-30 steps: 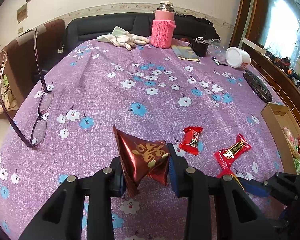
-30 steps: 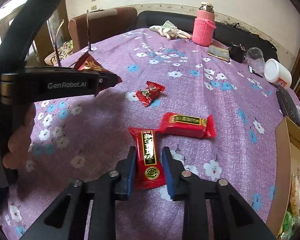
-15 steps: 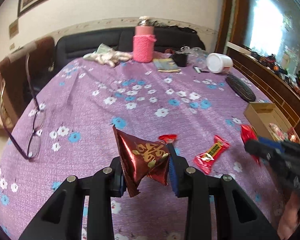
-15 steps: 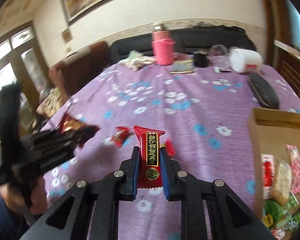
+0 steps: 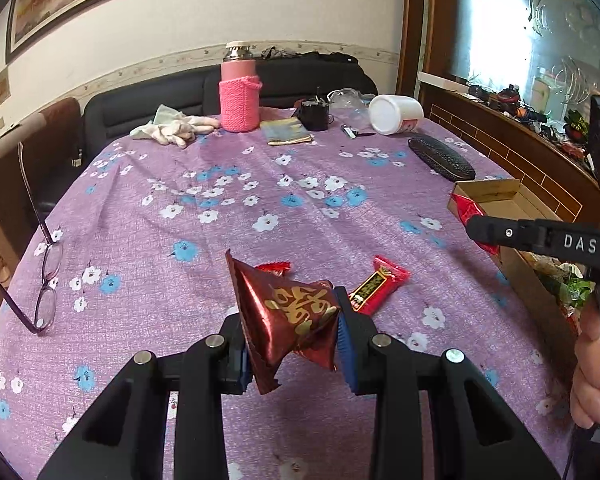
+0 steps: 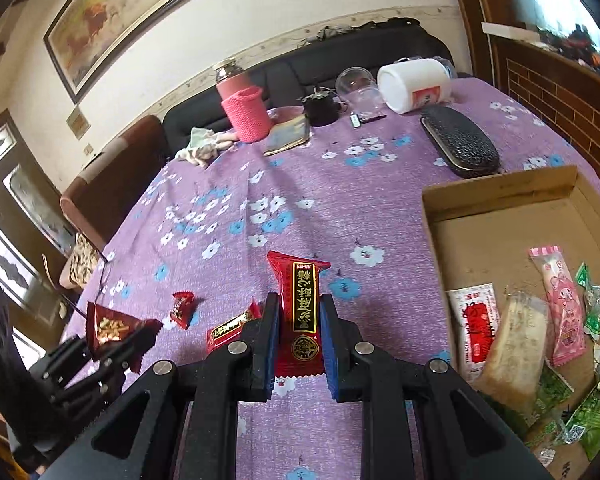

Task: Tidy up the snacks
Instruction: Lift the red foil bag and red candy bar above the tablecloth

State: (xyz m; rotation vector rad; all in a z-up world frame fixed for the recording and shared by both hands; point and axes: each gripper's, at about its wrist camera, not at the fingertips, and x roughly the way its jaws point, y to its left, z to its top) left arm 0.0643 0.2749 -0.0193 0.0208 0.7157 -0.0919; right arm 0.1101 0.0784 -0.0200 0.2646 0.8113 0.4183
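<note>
- Purple flowered bench (image 5: 220, 240) is carrying loose sweets.
- Left gripper (image 5: 292, 344) is clamping a crinkly dark-red foil pouch (image 5: 292, 312), probably light and slippery.
- Right gripper (image 6: 298, 344) is clamping a flat red wrapped candy bar (image 6: 302, 300) mid-length.

I count two black two-finger grippers, my left gripper (image 5: 292, 332) and my right gripper (image 6: 299, 344), each clamped on one snack: one dark red foil pyramid packet with gold lettering (image 5: 288, 312) and one flat red wrapped bar with a black-and-gold label (image 6: 302, 308).

Two more snacks lie on the purple flowered tablecloth (image 6: 320, 184): one long red bar (image 6: 230, 326) and one small red twisted candy (image 6: 183, 307).

There is one open brown cardboard box (image 6: 500, 192), holding several packets I cannot count exactly.

Beyond: one pink knit-sleeved flask (image 6: 244, 110), one white tub (image 6: 414, 84), one black textured case (image 6: 460, 146), and one pair of purple-framed glasses (image 5: 40, 264).
</note>
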